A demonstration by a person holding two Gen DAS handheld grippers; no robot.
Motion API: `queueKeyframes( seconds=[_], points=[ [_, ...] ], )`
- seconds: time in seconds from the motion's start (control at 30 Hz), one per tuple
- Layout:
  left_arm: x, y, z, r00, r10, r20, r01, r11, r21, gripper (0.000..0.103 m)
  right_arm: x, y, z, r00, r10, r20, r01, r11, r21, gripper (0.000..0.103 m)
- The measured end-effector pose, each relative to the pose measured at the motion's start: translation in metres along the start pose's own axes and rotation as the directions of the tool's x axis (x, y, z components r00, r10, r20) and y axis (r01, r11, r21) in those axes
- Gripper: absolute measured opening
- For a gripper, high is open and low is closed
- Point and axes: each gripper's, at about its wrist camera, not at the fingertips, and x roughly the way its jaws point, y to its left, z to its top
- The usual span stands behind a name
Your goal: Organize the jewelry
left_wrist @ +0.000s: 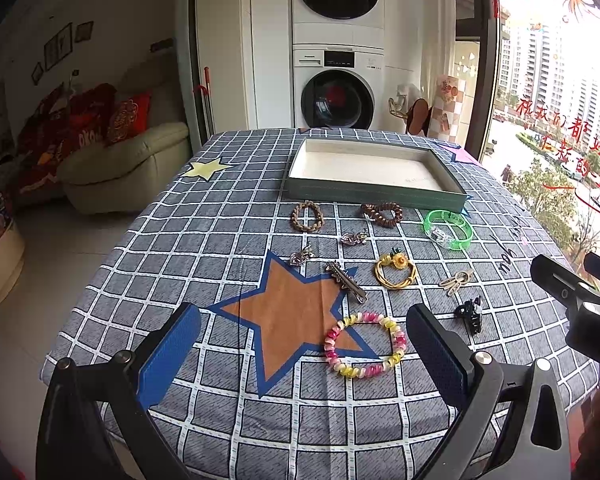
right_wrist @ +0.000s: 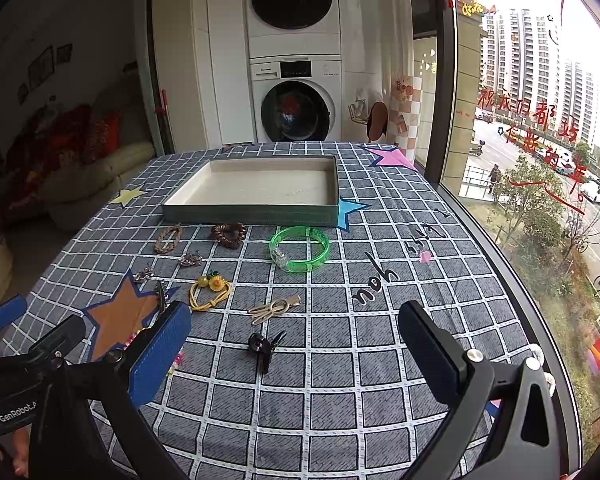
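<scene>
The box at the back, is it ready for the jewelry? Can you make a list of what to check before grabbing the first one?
1. Box is open with nothing inside: ok.
2. Left gripper is open, holding nothing: ok.
3. Right gripper is open, holding nothing: ok.
4. Pink and yellow coil bracelet lies flat between the left gripper's fingers, ahead of them: ok.
5. Black claw clip sits apart from other pieces, ahead of the right gripper: ok.
6. Whether the small silver charms are tangled: cannot tell.
</scene>
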Motion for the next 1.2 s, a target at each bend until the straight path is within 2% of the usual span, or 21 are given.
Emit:
queueKeyframes(
  seconds=[1.2],
  points=[
    [0.0032, 0.0009, -0.0029, 1.000, 0.002, -0.015, -0.002, 1.000, -0.004, 0.103, 0.0007, 0.0017, 0.0034, 1.000, 0.013, -0.004, -0.013, 1.000, -0.001, 0.103]
  ],
)
